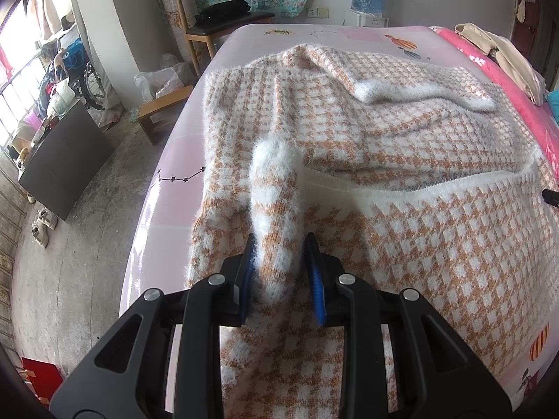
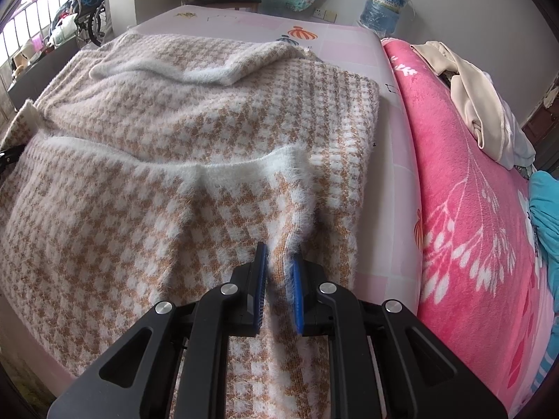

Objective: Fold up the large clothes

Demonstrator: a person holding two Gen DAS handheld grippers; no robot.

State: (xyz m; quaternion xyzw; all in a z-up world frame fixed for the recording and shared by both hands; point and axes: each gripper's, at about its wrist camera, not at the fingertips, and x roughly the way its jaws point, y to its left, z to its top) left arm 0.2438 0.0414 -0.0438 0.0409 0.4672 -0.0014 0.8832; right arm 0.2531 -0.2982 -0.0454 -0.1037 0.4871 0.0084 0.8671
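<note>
Both tools pinch the sweater lying on the bed: left tool grips its cuffed edge, right tool its hem; lift evenly, keeping the fold edge straight

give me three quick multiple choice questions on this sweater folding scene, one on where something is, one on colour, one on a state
1. Where does the wooden chair stand?
A. beyond the far end of the bed
B. on top of the bed
C. under the sweater

2. Which colours make up the sweater's pattern?
A. black and green
B. tan and white
C. blue and red

3. What is the left claw doing?
A. hanging open over bare floor
B. gripping the water jug
C. closed on a fold of the sweater

Answers:
1. A, the wooden chair stands past the far end of the bed.
2. B, the sweater is a fuzzy tan and white check.
3. C, the left claw has sweater fabric pinched between its blue pads; the right claw does likewise.
</note>
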